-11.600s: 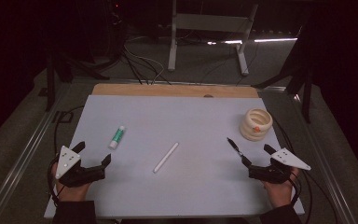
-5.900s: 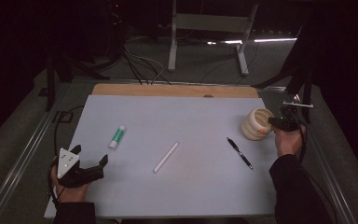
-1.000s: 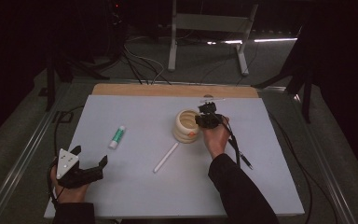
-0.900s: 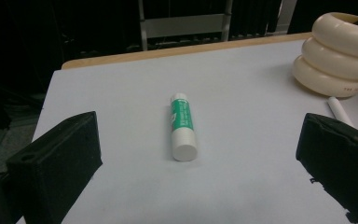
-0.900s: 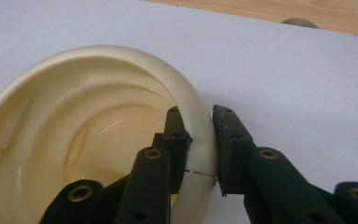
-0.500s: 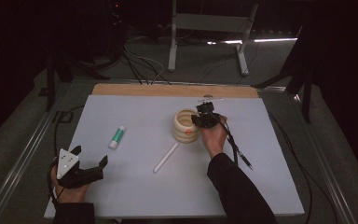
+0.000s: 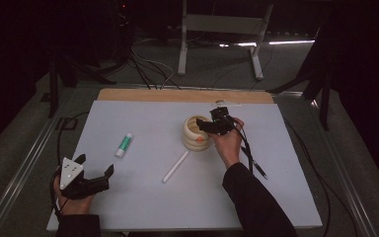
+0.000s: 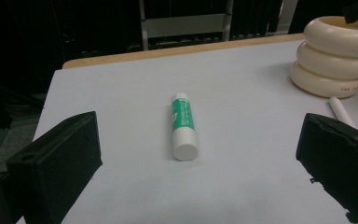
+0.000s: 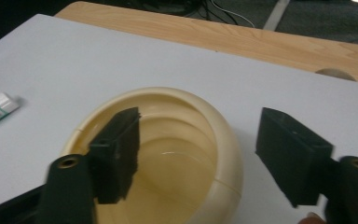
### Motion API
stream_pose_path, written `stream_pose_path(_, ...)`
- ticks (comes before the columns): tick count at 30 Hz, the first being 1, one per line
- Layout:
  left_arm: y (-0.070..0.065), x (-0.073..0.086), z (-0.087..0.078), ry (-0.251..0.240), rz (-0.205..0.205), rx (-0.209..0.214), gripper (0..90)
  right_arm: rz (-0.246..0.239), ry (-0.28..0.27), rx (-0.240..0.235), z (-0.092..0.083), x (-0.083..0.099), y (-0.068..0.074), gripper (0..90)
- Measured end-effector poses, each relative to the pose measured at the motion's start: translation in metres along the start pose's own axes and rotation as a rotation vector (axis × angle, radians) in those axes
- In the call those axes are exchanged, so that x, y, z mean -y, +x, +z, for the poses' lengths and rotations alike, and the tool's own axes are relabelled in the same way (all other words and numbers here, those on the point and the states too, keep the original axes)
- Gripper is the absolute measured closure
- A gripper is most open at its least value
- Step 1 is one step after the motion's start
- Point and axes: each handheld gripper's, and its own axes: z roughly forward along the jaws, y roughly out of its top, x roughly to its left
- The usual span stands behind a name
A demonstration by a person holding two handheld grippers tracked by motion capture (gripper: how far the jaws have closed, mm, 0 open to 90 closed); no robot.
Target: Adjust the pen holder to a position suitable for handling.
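Now R tongs [image 9: 198, 158] just opened, astride smooth cream ribbed cup [image 9: 168, 154] rim.

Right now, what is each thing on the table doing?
Cream ringed cup: upright, its rim between the jaws, no pad pressing.
Right gripper: open, jaws just been opening.
Left gripper: open, holding nothing.
Glue stick: lying flat, capped.
White stick: lying flat.
Black pen: lying flat.

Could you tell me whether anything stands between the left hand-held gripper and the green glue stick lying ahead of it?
Nothing visible does. The left hand-held gripper has its jaws wide open, and only bare white table lies between them and the glue stick. The cream ringed pot and white stick sit off to one side.
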Motion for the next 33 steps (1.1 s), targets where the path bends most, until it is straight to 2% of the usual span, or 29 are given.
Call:
stream_pose_path(11,0.000,0.000,0.000,0.001,0.000,0.000,0.4,-0.032,-0.020,0.010,-0.015,-0.001,-0.002,12.8)
stream_pose_path(15,0.000,0.000,0.000,0.002,0.000,-0.001,0.3,-0.045,-0.011,0.004,-0.018,0.000,-0.003,0.1)
stream_pose_path(25,0.000,0.000,0.000,0.002,-0.002,-0.001,0.3,-0.071,-0.037,-0.012,-0.032,0.001,-0.006,0.0)
stream_pose_path(33,0.000,-0.001,-0.001,-0.004,-0.003,-0.003,0.3,-0.058,-0.074,-0.024,-0.049,0.005,-0.015,0.0)
